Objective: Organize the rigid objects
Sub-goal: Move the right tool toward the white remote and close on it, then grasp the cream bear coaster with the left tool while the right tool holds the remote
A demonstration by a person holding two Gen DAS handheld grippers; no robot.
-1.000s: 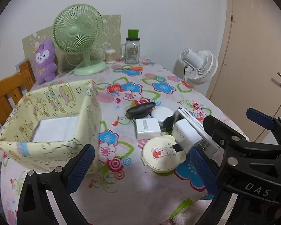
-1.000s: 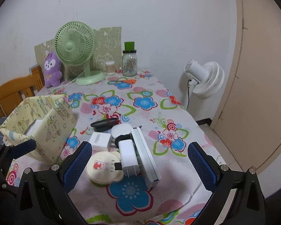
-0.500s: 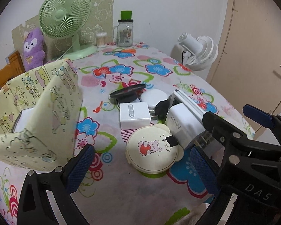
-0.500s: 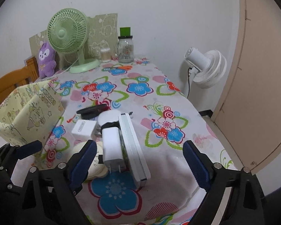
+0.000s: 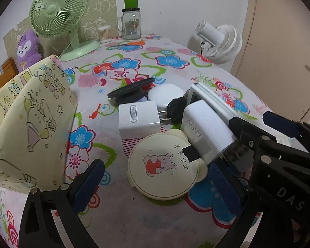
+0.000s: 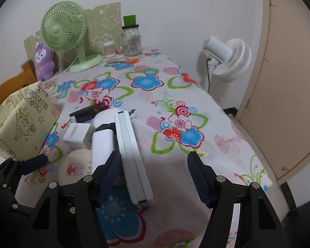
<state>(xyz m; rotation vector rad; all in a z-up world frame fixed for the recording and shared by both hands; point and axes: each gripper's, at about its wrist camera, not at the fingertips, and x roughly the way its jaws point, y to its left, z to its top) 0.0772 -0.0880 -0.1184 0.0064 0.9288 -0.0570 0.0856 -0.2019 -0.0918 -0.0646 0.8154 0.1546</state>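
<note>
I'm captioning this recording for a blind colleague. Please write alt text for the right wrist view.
The right gripper, jaws closing, straddles a long flat white device without touching it, on a floral tablecloth. Left of it lie a white charger and a round bear-print case.

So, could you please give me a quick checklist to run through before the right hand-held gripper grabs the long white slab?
1. Flat white rectangular slab sits between the right hand-held gripper pads: ok.
2. Pads pressing on the slab: not ok, jaws closing with gaps on both sides.
3. White 45W charger block clear of the near pad: not ok, it crowds it.
4. Left hand-held gripper empty and open: ok.
5. Yellow cartoon-print fabric box has room: cannot tell.
</note>
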